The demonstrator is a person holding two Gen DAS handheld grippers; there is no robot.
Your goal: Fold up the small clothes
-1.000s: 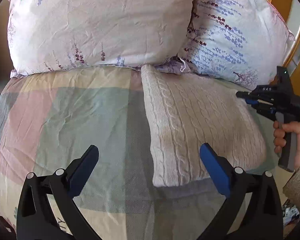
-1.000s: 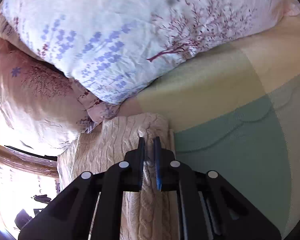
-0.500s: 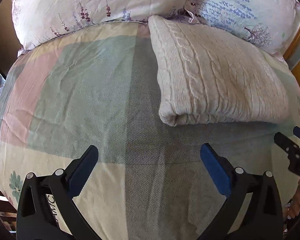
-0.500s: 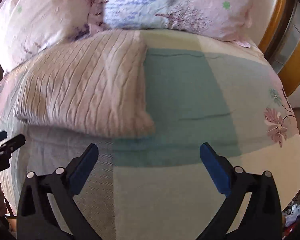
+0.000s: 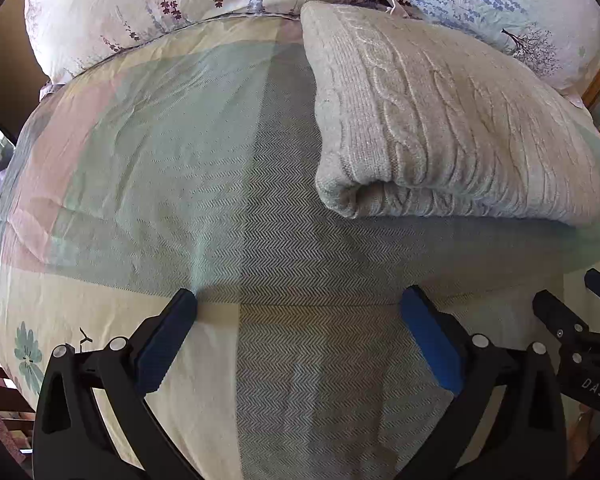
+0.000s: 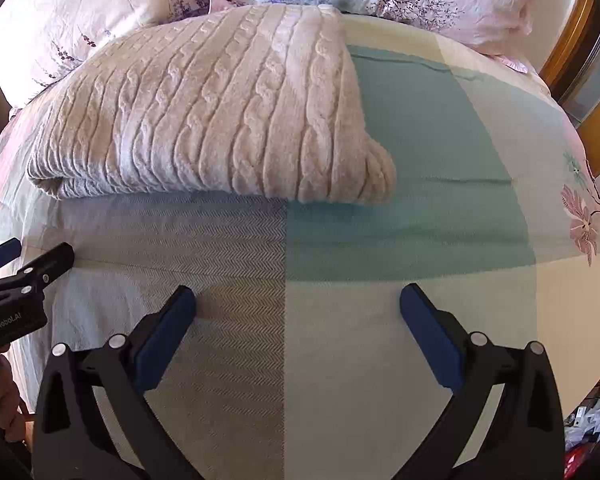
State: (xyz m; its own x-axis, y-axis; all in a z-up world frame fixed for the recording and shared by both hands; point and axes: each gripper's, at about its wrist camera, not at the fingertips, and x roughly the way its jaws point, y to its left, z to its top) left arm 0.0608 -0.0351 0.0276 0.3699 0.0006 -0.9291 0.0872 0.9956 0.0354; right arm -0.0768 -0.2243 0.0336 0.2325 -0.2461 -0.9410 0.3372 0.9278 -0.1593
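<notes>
1. The folded cable-knit sweater [image 5: 440, 120] lies flat on the bed's patchwork cover [image 5: 160, 168], its far edge touching the floral pillows [image 5: 140, 4] at the head of the bed.
2. Taking the sweater as landmark: its rolled fold edge faces the cameras, with the layers visible at the near-left corner in the left wrist view.
3. The left claw [image 5: 298, 332] hangs over the cover on the near side of the sweater, fingers spread wide, gripping nothing and apart from the knit.
4. The right claw [image 6: 298, 330] also sits nearer than the sweater [image 6: 208, 120], fingers spread wide and empty, over the grey and green patches of the cover [image 6: 420, 140].
5. Each claw shows at the edge of the other's view, side by side before the sweater's near edge.
6. Beyond the sweater to the right, a wooden frame [image 6: 568, 44] borders the bed.
</notes>
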